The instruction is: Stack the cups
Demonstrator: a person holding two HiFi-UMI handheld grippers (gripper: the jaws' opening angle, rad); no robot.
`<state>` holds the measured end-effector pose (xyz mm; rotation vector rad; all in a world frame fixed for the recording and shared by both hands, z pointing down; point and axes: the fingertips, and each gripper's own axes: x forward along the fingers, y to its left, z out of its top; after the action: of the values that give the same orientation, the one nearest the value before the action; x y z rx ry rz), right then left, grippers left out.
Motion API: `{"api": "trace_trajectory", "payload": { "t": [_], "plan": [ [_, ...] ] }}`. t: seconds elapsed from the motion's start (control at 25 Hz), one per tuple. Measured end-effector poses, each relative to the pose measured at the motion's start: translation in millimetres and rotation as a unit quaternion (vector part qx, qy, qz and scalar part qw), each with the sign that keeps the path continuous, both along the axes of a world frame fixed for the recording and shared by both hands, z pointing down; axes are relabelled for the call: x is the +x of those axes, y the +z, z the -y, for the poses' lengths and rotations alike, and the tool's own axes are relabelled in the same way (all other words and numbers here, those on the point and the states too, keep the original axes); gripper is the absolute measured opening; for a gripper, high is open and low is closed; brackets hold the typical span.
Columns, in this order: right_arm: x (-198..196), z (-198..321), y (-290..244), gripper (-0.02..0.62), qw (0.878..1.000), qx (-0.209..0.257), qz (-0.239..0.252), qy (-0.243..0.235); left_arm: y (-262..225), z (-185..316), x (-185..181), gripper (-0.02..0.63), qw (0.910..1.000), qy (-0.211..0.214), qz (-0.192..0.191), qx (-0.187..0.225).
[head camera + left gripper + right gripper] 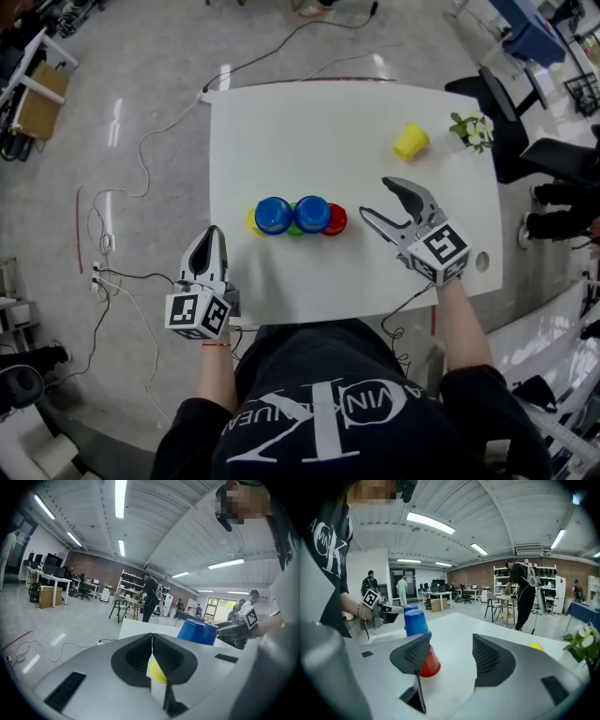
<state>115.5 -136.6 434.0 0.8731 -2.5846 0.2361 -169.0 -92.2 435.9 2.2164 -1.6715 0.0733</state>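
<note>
Item: cup set on white worktop (309,122), stacking task, judged partly done. Main group at the worktop's centre, in a touching row: blue cup (273,215), second blue cup (312,214), both base-up, and a red cup (337,221) at the row's right end; slivers of yellow and green show at the blue cups' feet. Stray piece: lone yellow cup (410,141), well apart at the far right, near a small flower sprig (472,129); standing or tipped cannot be told. Right gripper (373,198): jaws spread wide, nothing between them, just right of the red cup, with the lone yellow cup beyond it; this hand is the nearer to both. Left gripper (211,234): jaws pressed together, empty, at the near edge, left of the row.
</note>
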Motion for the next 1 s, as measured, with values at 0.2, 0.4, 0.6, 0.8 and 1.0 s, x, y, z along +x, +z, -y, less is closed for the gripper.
{"api": "trace_trajectory", "payload": {
  "t": [0.2, 0.4, 0.6, 0.8, 1.0],
  "plan": [
    [46.9, 37.9, 30.7, 0.291, 0.986, 0.044, -0.162, 0.003, 1.8, 3.4, 3.2, 0.005, 1.0, -0.003, 0.006, -0.005],
    [81.5, 67.6, 64.3, 0.305, 0.936, 0.091, -0.338, -0.041, 4.9, 3.0, 3.3, 0.005, 0.9998, -0.012, 0.012, -0.012],
    [112.5, 93.0, 86.8, 0.323, 0.818, 0.166, -0.538, -0.118, 5.4, 3.8, 2.5, 0.005, 0.9995, -0.024, 0.014, -0.015],
    [119.0, 107.0, 102.1, 0.324, 0.754, 0.181, -0.608, -0.17, 6.8, 3.9, 4.9, 0.005, 0.9993, -0.029, 0.014, -0.017],
    [130.6, 123.6, 111.7, 0.312, 0.698, 0.202, -0.659, -0.192, 5.7, 2.1, 6.0, 0.005, 0.9991, -0.035, 0.013, -0.022]
  ]
}}
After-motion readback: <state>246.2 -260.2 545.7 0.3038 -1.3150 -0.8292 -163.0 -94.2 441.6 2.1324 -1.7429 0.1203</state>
